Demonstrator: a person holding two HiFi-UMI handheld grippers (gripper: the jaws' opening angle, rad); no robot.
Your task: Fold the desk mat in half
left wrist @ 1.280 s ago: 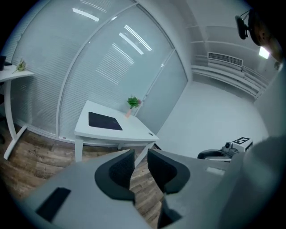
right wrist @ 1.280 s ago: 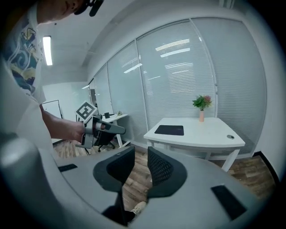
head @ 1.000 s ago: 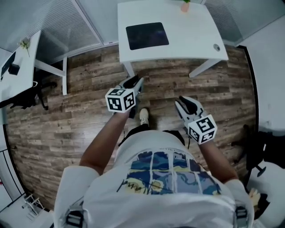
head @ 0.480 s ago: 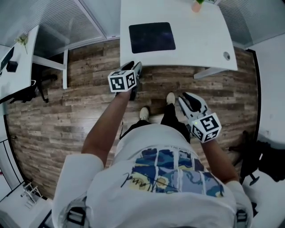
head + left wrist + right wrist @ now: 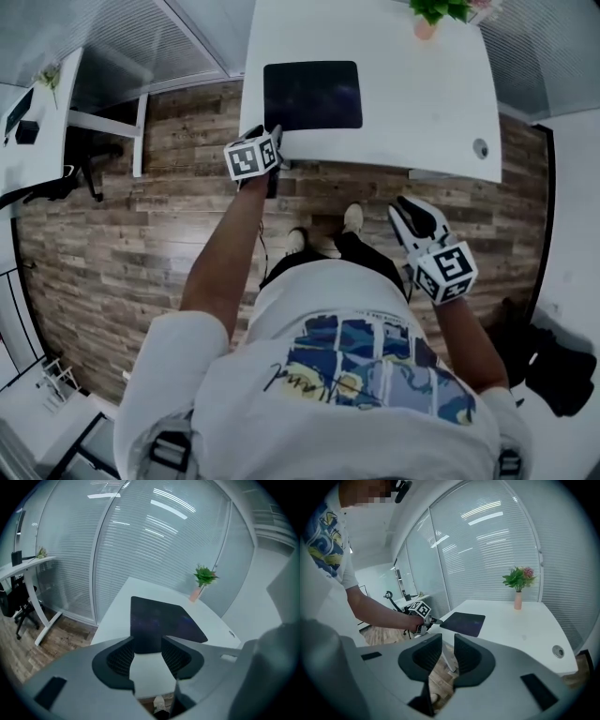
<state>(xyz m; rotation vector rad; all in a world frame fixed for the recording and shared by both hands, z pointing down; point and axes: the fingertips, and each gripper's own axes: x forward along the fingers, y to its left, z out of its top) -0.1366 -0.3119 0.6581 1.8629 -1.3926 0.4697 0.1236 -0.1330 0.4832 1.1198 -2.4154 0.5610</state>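
A dark rectangular desk mat (image 5: 312, 95) lies flat on the left half of the white desk (image 5: 412, 103). In the left gripper view the mat (image 5: 164, 623) is straight ahead beyond the jaws. My left gripper (image 5: 266, 137) is at the desk's near-left corner, just short of the mat's near edge. Its jaws (image 5: 147, 645) are opening, with nothing between them. My right gripper (image 5: 413, 206) hangs over the floor in front of the desk, right of the person's legs. Its jaws (image 5: 448, 647) are closing a little on nothing. The right gripper view shows the mat (image 5: 463, 622) and the left gripper (image 5: 423, 615).
A small plant in a pink pot (image 5: 427, 19) stands at the desk's far edge. A round cable hole (image 5: 481, 148) is near the right front corner. Another white desk (image 5: 33, 122) and a black chair (image 5: 56, 187) stand at the left. A glass wall with blinds runs behind.
The person has stepped up to the desk. The left gripper has gone forward to the desk's near-left corner. The right gripper has stayed low by the body.
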